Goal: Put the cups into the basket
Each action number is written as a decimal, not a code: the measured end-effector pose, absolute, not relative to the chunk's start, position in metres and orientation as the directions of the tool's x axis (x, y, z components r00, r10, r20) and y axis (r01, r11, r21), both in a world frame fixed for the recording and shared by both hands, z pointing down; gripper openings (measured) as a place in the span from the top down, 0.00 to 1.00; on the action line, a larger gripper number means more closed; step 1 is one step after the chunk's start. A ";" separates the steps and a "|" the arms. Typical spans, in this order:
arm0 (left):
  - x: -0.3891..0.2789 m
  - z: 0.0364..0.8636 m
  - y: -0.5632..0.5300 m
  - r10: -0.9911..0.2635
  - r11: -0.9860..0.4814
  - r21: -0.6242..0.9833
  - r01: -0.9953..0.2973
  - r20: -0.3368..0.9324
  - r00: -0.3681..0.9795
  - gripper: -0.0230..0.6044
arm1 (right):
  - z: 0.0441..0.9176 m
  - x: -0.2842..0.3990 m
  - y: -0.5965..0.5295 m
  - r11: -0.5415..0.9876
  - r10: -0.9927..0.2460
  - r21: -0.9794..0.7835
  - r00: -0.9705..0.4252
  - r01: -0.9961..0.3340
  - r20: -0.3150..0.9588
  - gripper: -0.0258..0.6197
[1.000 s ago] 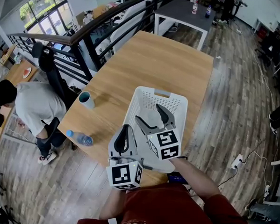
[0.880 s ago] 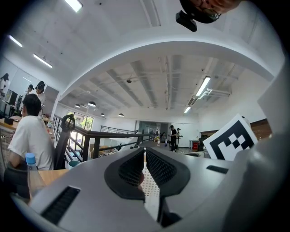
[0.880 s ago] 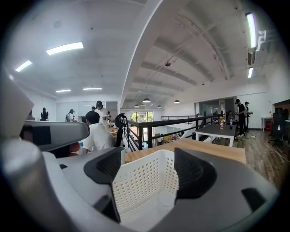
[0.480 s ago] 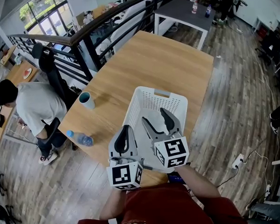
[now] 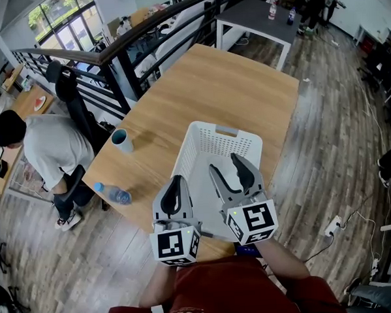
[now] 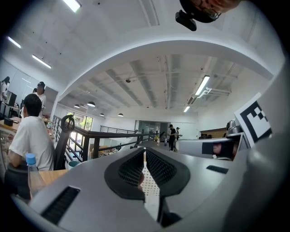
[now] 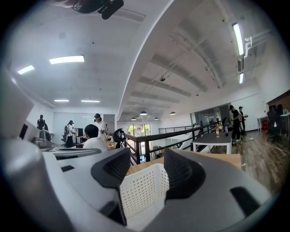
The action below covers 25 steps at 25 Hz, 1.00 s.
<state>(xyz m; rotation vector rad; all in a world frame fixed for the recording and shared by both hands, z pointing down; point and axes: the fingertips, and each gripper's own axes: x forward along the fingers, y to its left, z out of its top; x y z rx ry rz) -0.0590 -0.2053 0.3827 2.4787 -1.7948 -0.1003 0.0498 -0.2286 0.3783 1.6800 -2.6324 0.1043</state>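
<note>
Teal-lined cup (image 5: 121,139) upright, ahead-left of left gripper (image 5: 176,181), the nearer one | fingers together, empty | right gripper (image 5: 224,162) over basket (image 5: 210,125) | fingers half-apart, just closing, empty

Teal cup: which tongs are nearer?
Left. The left tongs are beside the basket, on the side facing the cup; the right tongs are over the basket, farther away.

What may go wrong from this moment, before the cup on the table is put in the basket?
1. The cup stands near the left edge of the table; a clumsy approach might push it off.
2. The water bottle stands by that edge, between the left gripper and the cup, and may be knocked over.
3. The right gripper, whose jaws have just been closing with nothing between them, hangs over the basket and might catch its wall.
</note>
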 end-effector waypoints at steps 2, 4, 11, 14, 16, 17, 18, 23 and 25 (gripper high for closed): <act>-0.057 0.383 -0.205 -0.950 -0.312 0.103 -0.945 -0.004 0.313 0.93 | 0.376 0.053 -0.226 0.421 -0.905 -0.060 -0.423 -0.905 0.046 0.59; -0.057 0.382 -0.203 -0.949 -0.315 0.100 -0.944 -0.003 0.316 0.93 | 0.375 0.056 -0.222 0.425 -0.902 -0.080 -0.429 -0.902 0.045 0.61; -0.056 0.380 -0.200 -0.949 -0.315 0.082 -0.946 -0.002 0.316 0.93 | 0.370 0.058 -0.212 0.443 -0.895 -0.057 -0.445 -0.895 0.023 0.68; -0.055 0.381 -0.199 -0.949 -0.315 0.076 -0.946 0.000 0.316 0.93 | 0.369 0.061 -0.208 0.440 -0.897 -0.054 -0.441 -0.896 0.010 0.71; -0.053 0.381 -0.198 -0.949 -0.314 0.075 -0.947 0.002 0.315 0.93 | 0.369 0.064 -0.206 0.440 -0.898 -0.052 -0.441 -0.896 0.004 0.73; -0.053 0.381 -0.197 -0.949 -0.313 0.074 -0.947 0.002 0.314 0.93 | 0.368 0.066 -0.206 0.438 -0.898 -0.053 -0.439 -0.897 0.002 0.74; -0.052 0.381 -0.197 -0.950 -0.312 0.073 -0.947 0.003 0.313 0.93 | 0.368 0.067 -0.205 0.437 -0.899 -0.052 -0.438 -0.898 -0.001 0.76; -0.050 0.381 -0.195 -0.952 -0.306 0.073 -0.949 0.000 0.307 0.93 | 0.368 0.073 -0.203 0.434 -0.901 -0.045 -0.433 -0.900 -0.020 0.82; -0.050 0.380 -0.193 -0.952 -0.304 0.075 -0.950 -0.002 0.305 0.93 | 0.371 0.078 -0.202 0.428 -0.904 -0.053 -0.427 -0.902 -0.026 0.85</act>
